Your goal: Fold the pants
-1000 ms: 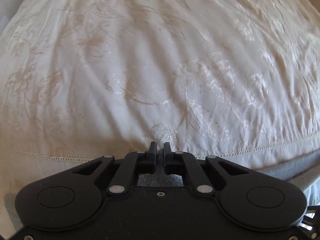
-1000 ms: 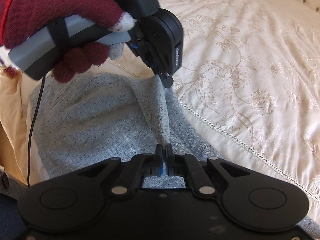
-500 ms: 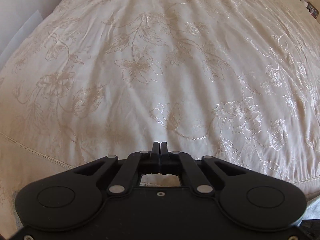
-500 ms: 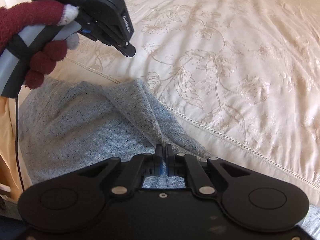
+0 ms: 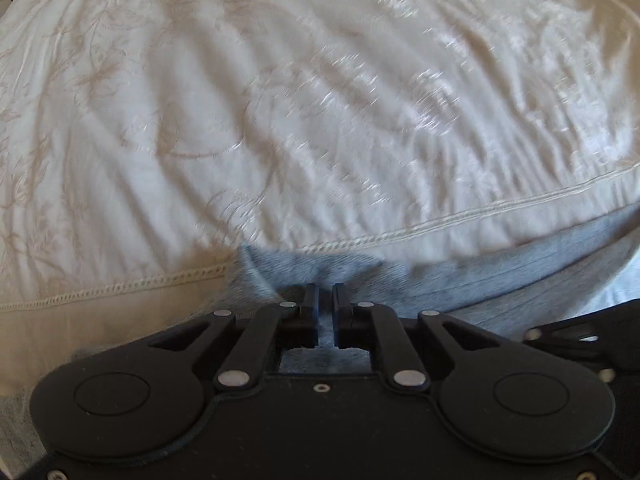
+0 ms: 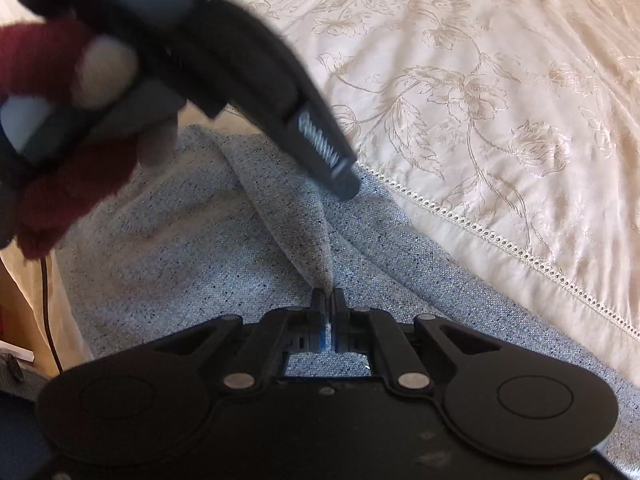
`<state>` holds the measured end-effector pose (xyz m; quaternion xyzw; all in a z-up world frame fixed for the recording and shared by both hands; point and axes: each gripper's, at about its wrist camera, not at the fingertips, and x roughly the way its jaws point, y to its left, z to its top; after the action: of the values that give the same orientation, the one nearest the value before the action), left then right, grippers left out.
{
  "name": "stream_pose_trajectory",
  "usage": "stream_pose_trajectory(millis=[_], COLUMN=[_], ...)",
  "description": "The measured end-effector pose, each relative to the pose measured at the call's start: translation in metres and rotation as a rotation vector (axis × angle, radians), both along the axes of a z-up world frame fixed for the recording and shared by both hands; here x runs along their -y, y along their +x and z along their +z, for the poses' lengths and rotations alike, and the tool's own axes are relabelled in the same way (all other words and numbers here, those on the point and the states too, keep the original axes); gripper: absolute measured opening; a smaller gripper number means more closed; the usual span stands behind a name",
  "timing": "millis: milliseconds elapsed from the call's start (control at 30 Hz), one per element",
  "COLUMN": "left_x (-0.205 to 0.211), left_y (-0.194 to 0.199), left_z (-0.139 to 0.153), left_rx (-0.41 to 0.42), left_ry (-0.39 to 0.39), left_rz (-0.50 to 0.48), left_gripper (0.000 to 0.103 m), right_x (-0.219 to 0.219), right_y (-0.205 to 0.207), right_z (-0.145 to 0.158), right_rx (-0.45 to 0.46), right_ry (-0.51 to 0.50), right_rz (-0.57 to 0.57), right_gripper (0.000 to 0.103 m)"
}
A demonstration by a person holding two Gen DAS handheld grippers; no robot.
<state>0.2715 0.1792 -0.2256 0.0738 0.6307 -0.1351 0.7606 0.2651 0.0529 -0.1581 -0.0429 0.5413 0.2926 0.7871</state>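
The grey speckled pants point(image 6: 192, 248) lie on the near edge of the bed; they also show in the left wrist view point(image 5: 480, 276). My right gripper point(image 6: 328, 294) is shut on a raised fold of the pants. My left gripper point(image 5: 324, 292) is slightly open with a narrow gap and holds nothing, just above the pants' far edge. In the right wrist view the left gripper point(image 6: 340, 184) comes in from the upper left, held by a hand in a dark red glove point(image 6: 60, 208), its tip just over the pants.
A cream bedspread point(image 6: 500, 100) with floral embroidery covers the bed beyond the pants; it also shows in the left wrist view point(image 5: 280, 100). Its lace hem point(image 6: 500, 240) runs diagonally beside the pants. A black cable point(image 6: 46, 300) hangs at the left.
My left gripper was shut and raised over the bedspread; it has come back down to the pants and opened a little. My right gripper keeps its hold on the fold.
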Motion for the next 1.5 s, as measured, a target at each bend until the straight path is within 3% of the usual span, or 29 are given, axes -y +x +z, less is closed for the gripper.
stream_pose_trajectory(millis=[33, 133, 233, 333, 467, 600, 667, 700, 767, 833, 900, 1000, 1133, 1333, 1400, 1500], left_x=[-0.007, -0.033, -0.028, -0.021, -0.026, -0.047, -0.064, -0.072, -0.084, -0.098, -0.114, -0.129, -0.132, -0.134, -0.141, -0.156], left_y=[0.002, 0.012, 0.012, 0.007, 0.008, 0.024, 0.038, 0.044, 0.055, 0.062, 0.065, 0.054, 0.031, -0.024, -0.046, -0.077], left_z=[-0.008, -0.016, -0.014, -0.012, -0.01, 0.006, 0.015, 0.019, 0.031, 0.044, 0.052, 0.058, 0.054, 0.037, 0.03, 0.027], left_rx=[-0.006, -0.057, -0.049, -0.023, -0.036, 0.001, 0.024, 0.049, 0.13, 0.183, 0.181, 0.177, 0.137, 0.036, 0.017, -0.002], left_ry=[0.025, -0.078, -0.054, -0.033, -0.064, -0.092, -0.128, -0.127, -0.026, -0.019, -0.051, -0.039, -0.028, -0.015, 0.005, -0.004], left_rz=[0.049, 0.21, 0.173, 0.141, 0.174, 0.234, 0.298, 0.34, 0.401, 0.443, 0.489, 0.504, 0.471, 0.43, 0.422, 0.429], left_gripper=[0.012, 0.011, 0.011, 0.011, 0.011, 0.011, 0.011, 0.011, 0.01, 0.01, 0.011, 0.011, 0.011, 0.012, 0.012, 0.014], right_x=[0.001, 0.007, 0.021, 0.027, 0.027, 0.053, 0.062, 0.064, 0.063, 0.058, 0.047, 0.02, -0.019, -0.048, -0.052, -0.057], right_y=[0.001, 0.005, 0.013, 0.029, 0.048, 0.051, 0.051, 0.05, 0.044, 0.038, 0.03, 0.023, 0.033, 0.085, 0.087, 0.077], right_z=[0.001, 0.009, 0.02, 0.02, -0.008, -0.022, -0.013, -0.007, 0.007, 0.018, 0.026, 0.023, 0.0, -0.035, -0.023, -0.006], right_rx=[0.001, 0.013, 0.065, 0.063, -0.039, -0.039, 0.01, 0.051, 0.106, 0.145, 0.166, 0.122, 0.086, 0.036, 0.066, 0.083], right_ry=[-0.002, 0.005, 0.061, 0.069, 0.021, -0.056, -0.112, -0.115, -0.085, -0.031, 0.011, 0.066, 0.043, -0.021, -0.028, 0.035], right_rz=[-0.005, -0.051, -0.158, -0.213, -0.216, -0.37, -0.44, -0.456, -0.445, -0.402, -0.336, -0.22, -0.117, -0.218, -0.251, -0.224], right_gripper=[0.005, 0.011, 0.011, 0.012, 0.01, 0.0, 0.002, 0.012, 0.013, 0.013, 0.013, 0.013, 0.013, 0.003, 0.015, 0.015])
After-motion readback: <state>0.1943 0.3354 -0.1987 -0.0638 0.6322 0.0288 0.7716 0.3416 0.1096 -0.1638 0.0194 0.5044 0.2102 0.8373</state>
